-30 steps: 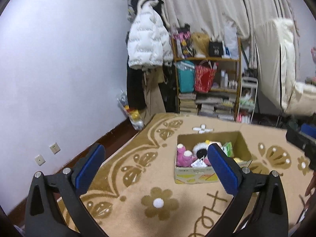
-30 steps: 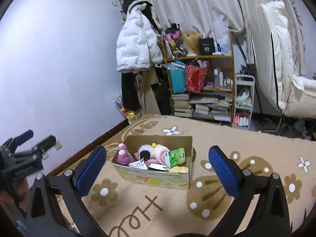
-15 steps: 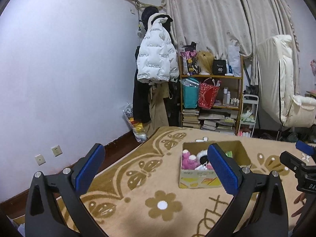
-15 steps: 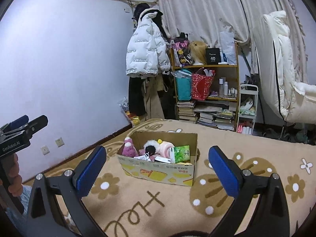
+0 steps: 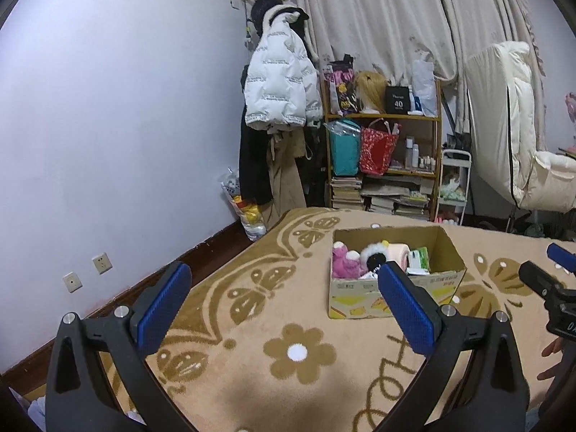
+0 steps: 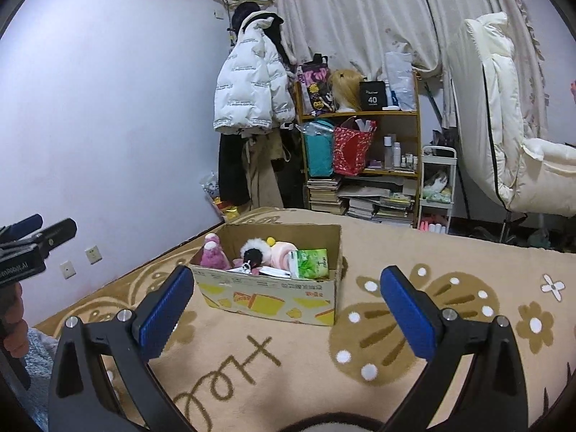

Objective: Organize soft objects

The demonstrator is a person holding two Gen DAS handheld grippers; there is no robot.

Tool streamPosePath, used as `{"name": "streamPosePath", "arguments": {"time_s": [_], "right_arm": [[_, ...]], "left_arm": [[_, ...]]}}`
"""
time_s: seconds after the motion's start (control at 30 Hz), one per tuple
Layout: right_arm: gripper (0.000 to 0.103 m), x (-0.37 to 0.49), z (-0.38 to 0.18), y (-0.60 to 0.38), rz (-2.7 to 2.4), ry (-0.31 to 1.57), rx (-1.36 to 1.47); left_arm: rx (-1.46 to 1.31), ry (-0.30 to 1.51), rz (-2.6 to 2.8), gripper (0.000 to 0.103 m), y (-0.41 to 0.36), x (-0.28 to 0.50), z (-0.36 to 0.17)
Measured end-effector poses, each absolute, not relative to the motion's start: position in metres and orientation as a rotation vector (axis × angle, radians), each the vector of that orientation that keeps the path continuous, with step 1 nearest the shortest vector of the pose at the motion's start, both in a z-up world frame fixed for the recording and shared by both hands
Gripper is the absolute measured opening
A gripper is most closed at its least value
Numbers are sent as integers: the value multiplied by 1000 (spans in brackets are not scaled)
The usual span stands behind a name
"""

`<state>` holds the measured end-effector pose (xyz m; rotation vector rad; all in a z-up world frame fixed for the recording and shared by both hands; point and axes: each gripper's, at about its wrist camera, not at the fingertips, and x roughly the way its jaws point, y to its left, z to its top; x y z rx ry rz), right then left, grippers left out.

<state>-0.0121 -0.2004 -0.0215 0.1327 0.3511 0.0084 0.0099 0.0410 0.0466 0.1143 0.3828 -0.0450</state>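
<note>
Toys (image 6: 248, 255) sit together inside the cardboard box (image 6: 266, 297) on the carpet (image 6: 414, 342) (tissue pack too). I hold my left gripper (image 5: 284, 302) and right gripper (image 6: 284, 306) spread wide, empty, hovering short of it. Whether sorting is finished or pending, I can't judge.

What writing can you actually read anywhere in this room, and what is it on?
"40": black box on the top shelf; the small line above it is blurred.
"Robot.AI", cut off at the edge: body of the left gripper.
White jacket: repeated lettering, too small.
Cardboard box: red print, unreadable.
Green packet: unreadable.
</note>
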Motion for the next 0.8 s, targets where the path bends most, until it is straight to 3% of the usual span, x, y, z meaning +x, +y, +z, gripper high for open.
{"name": "streamPosePath", "arguments": {"time_s": [0.8], "right_arm": [[103,-10,-41,-210,-25,379,161]], "left_arm": [[175,436,-68,103,19,21,20]]}}
